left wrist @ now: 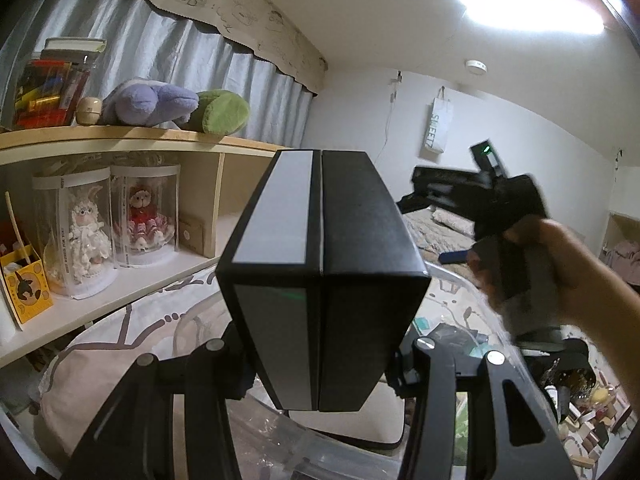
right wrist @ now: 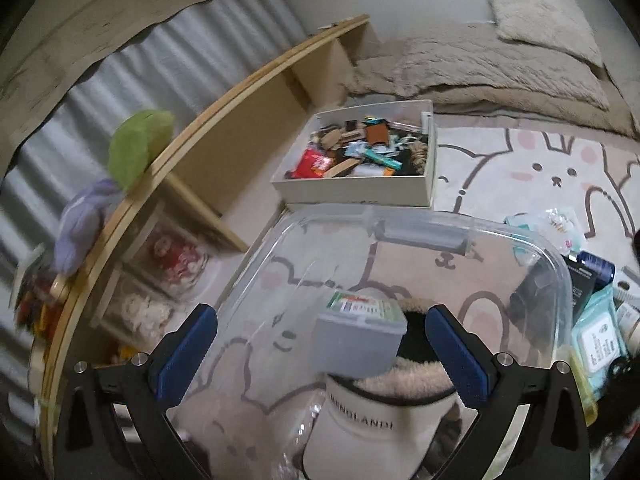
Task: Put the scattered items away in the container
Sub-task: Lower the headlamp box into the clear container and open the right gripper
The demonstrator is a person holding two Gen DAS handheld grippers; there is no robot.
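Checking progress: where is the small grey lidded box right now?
Right wrist view, centre: the grey lidded box sits between the open right tongs, over the clear bin, atop a cream pouch.

Between our left gripper's (left wrist: pixel 324 360) arms stands a box (left wrist: pixel 324 280), over the near rim of the clear bin (right wrist: pixel 400 224). Left of it runs the shelf (left wrist: pixel 120 140), plush toys (left wrist: pixel 172 106) on top, doll cases (left wrist: pixel 104 220) below. Inside the bin a cap (right wrist: pixel 372 420) lies under a small tub (right wrist: pixel 358 340), which sits between our right gripper's (right wrist: pixel 320 356) spread fingers (touching neither). Beyond the bin sits a tray of oddments (right wrist: pixel 424 192); loose packets (right wrist: pixel 596 336) lie to its right.
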